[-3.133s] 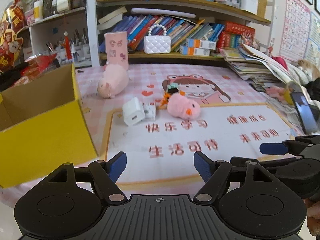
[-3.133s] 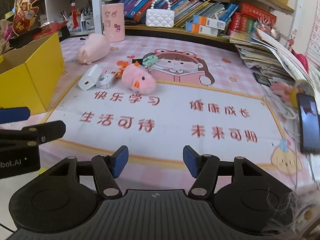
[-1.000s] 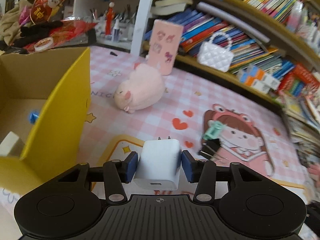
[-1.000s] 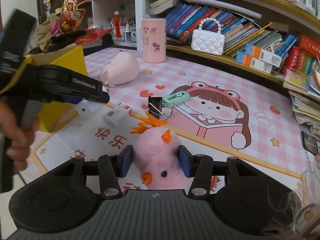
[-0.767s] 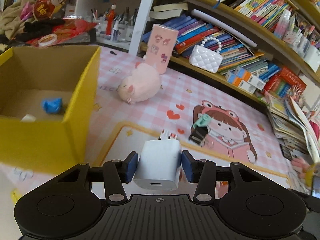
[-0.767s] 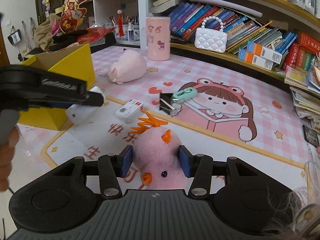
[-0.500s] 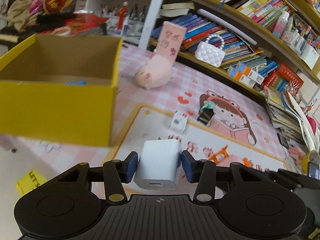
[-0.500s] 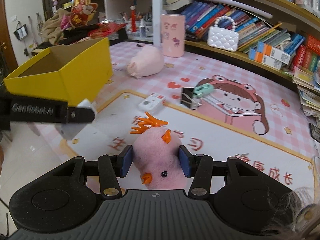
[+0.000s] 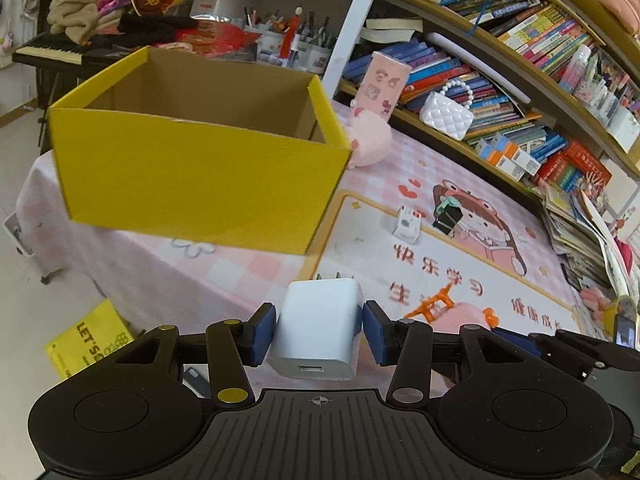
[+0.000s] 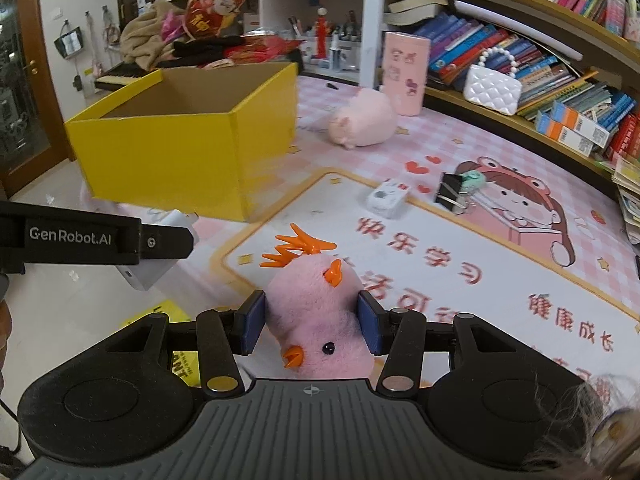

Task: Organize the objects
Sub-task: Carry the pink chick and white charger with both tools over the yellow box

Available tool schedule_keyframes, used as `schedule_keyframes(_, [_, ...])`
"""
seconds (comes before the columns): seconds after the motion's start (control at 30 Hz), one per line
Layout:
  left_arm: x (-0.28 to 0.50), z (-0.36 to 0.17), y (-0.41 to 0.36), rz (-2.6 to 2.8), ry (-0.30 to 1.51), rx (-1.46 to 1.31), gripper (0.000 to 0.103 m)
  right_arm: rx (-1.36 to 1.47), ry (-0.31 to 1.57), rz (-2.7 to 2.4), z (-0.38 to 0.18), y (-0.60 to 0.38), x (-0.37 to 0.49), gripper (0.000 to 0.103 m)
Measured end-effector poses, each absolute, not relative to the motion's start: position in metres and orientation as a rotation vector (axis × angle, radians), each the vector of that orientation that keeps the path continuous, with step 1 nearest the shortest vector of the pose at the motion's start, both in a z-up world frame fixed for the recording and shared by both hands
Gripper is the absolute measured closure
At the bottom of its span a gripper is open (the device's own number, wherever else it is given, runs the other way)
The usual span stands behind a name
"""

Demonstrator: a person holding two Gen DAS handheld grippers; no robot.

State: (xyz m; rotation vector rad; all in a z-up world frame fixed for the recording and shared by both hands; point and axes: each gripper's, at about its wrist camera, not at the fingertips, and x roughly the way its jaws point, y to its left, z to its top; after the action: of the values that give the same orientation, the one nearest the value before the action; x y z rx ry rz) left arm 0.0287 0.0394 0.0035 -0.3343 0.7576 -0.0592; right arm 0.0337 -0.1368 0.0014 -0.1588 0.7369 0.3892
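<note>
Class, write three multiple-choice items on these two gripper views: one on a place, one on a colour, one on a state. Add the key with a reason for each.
1. Where does the pink pig plush lie?
A. inside the box
B. on the mat beside the box
C. on the bookshelf

2. What colour is the box outside?
A. yellow
B. blue
C. white

3. What is the left gripper doing?
A. open, holding nothing
B. shut on the binder clip
C. shut on the charger

Key: 1 B, the pig rests on the pink checked mat right of the box. 2 A, its outer walls are yellow, brown inside. 3 C, both blue pads press the sides of the white charger; the right gripper likewise clamps the pink chick.
</note>
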Motion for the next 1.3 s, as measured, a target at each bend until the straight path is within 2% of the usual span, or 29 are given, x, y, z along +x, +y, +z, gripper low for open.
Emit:
schedule_keyframes(0.6, [-0.034,0.006,0.123,-0.010,0.736,-0.343,0.057,-0.188,0.727,0.462,0.001,-0.045,-0.023,0.057])
schedule_keyframes(1.3, [-0.030,0.032,0.179,-0.033,0.606,-0.323,0.057,-0.171,0.625,0.433,0.028,0.012,-0.015,0.057])
